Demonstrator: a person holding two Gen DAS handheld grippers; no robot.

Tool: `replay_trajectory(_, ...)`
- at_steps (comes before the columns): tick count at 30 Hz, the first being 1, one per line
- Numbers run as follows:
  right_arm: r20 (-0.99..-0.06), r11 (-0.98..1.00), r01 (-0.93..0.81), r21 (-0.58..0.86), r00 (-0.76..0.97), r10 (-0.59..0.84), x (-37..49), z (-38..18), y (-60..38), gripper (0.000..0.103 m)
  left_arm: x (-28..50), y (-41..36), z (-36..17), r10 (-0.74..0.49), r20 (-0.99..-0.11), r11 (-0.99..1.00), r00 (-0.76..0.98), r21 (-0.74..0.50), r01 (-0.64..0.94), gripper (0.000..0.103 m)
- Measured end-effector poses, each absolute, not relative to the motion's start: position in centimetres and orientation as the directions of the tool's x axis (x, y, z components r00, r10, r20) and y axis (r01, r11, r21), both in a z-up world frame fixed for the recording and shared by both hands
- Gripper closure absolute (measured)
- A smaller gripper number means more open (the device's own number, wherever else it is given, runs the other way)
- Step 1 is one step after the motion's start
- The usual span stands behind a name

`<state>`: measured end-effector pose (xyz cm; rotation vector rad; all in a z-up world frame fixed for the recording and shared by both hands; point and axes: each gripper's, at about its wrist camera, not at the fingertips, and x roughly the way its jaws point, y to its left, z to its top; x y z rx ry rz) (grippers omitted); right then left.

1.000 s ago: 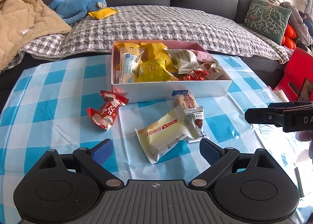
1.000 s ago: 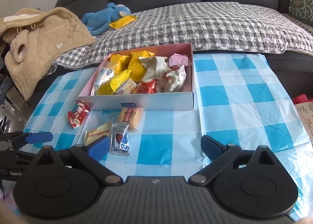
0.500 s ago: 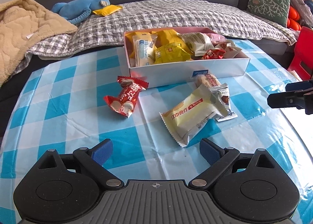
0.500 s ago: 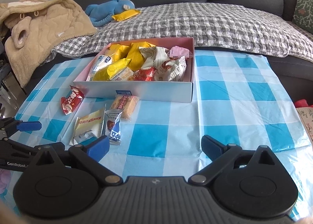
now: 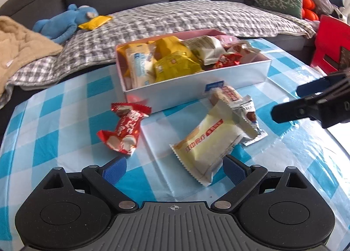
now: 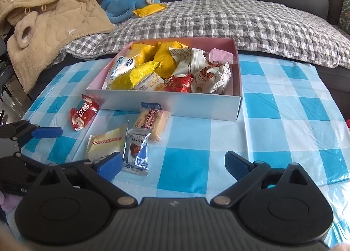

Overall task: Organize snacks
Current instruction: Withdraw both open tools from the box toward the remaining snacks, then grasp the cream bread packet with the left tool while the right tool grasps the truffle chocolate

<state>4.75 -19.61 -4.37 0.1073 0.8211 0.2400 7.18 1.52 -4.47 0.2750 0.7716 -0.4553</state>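
Note:
A white box (image 5: 196, 85) (image 6: 175, 104) with a pink inside holds several snack packs. On the blue checked tablecloth in front of it lie a red candy pack (image 5: 124, 128) (image 6: 84, 113), a pale yellow cake pack (image 5: 207, 141) (image 6: 107, 142), a silver chocolate pack (image 5: 249, 117) (image 6: 136, 152) and an orange biscuit pack (image 5: 226, 95) (image 6: 153, 122). My left gripper (image 5: 175, 166) is open and empty, just short of the yellow pack. My right gripper (image 6: 174, 164) is open and empty, near the silver pack.
A grey sofa with a checked blanket (image 6: 218, 18) stands behind the table. On it lie a blue plush toy (image 6: 129, 2), a yellow pack (image 6: 149, 9) and a beige coat (image 6: 48, 25). A red object (image 5: 330, 47) stands at the right.
My left gripper has moved forward towards the loose packs, which now look larger. My right gripper has also come closer to the table and box. Both stay open.

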Motion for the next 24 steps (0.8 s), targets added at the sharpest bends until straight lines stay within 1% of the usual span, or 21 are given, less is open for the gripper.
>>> replay_trajectory(3,-0.718,0.961,-0.148,0.234,0.640,0.273,5.6,-4.7,-19.5,0.009,7.3,0.2,-4.6,-0.323,-0.727,0.832,0.607,0.088,0.548,0.009)
replay_trajectory(6,-0.728,0.955,-0.131,0.266,0.622,0.288,6.4,-5.1,-19.3,0.019,7.7,-0.9,-4.7,-0.336,-0.730,0.814,0.594,0.091,0.573,0.009)
replay_trajectory(7,-0.731,0.954,-0.127,0.272,0.617,0.291,6.6,-5.3,-19.2,0.023,7.8,-1.2,-4.7,-0.341,-0.732,0.810,0.590,0.089,0.580,0.012)
replay_trajectory(9,-0.737,0.951,-0.121,0.284,0.607,0.297,6.8,-5.6,-19.1,0.028,8.0,-1.6,-4.8,-0.355,-0.735,0.802,0.577,0.078,0.593,0.014)
replay_trajectory(10,-0.740,0.950,-0.118,0.288,0.603,0.299,6.9,-5.8,-19.0,0.032,8.0,-1.7,-4.8,-0.361,-0.737,0.798,0.572,0.072,0.598,0.017)
replay_trajectory(11,-0.740,0.948,-0.122,0.295,0.598,0.307,7.0,-5.9,-19.0,0.034,8.0,-1.9,-4.9,-0.365,-0.740,0.796,0.566,0.068,0.602,0.019)
replay_trajectory(12,-0.738,0.945,-0.127,0.301,0.596,0.315,7.1,-5.9,-18.9,0.036,8.1,-2.0,-4.9,-0.367,-0.744,0.795,0.559,0.061,0.604,0.023)
replay_trajectory(14,-0.736,0.942,-0.142,0.303,0.594,0.326,7.0,-5.8,-18.8,0.046,8.1,-2.1,-4.9,-0.374,-0.747,0.800,0.551,0.041,0.598,0.029)
replay_trajectory(15,-0.733,0.939,-0.152,0.309,0.590,0.337,6.9,-5.7,-18.8,0.049,8.1,-2.1,-4.8,-0.375,-0.748,0.803,0.547,0.033,0.596,0.035)
replay_trajectory(16,-0.732,0.935,-0.162,0.315,0.586,0.348,6.9,-5.7,-18.8,0.055,8.0,-2.1,-4.7,-0.376,-0.749,0.804,0.546,0.029,0.593,0.043)
replay_trajectory(17,-0.731,0.932,-0.170,0.319,0.581,0.356,6.9,-5.6,-18.7,0.060,8.0,-2.1,-4.6,-0.375,-0.750,0.807,0.544,0.024,0.590,0.046)
replay_trajectory(19,-0.730,0.930,-0.182,0.320,0.577,0.365,6.9,-5.5,-18.7,0.065,8.1,-2.1,-4.6,-0.369,-0.756,0.818,0.540,0.011,0.575,0.051)
replay_trajectory(20,-0.731,0.930,-0.186,0.316,0.577,0.364,6.8,-5.4,-18.7,0.068,8.1,-2.1,-4.6,-0.368,-0.758,0.823,0.539,0.005,0.568,0.051)
replay_trajectory(21,-0.731,0.931,-0.188,0.313,0.577,0.363,6.8,-5.3,-18.8,0.069,8.1,-1.9,-4.6,-0.366,-0.761,0.830,0.536,-0.006,0.558,0.052)
replay_trajectory(24,-0.736,0.932,-0.185,0.310,0.574,0.359,6.6,-5.3,-19.1,0.072,8.2,-1.6,-4.5,-0.367,-0.772,0.848,0.519,-0.049,0.527,0.060)
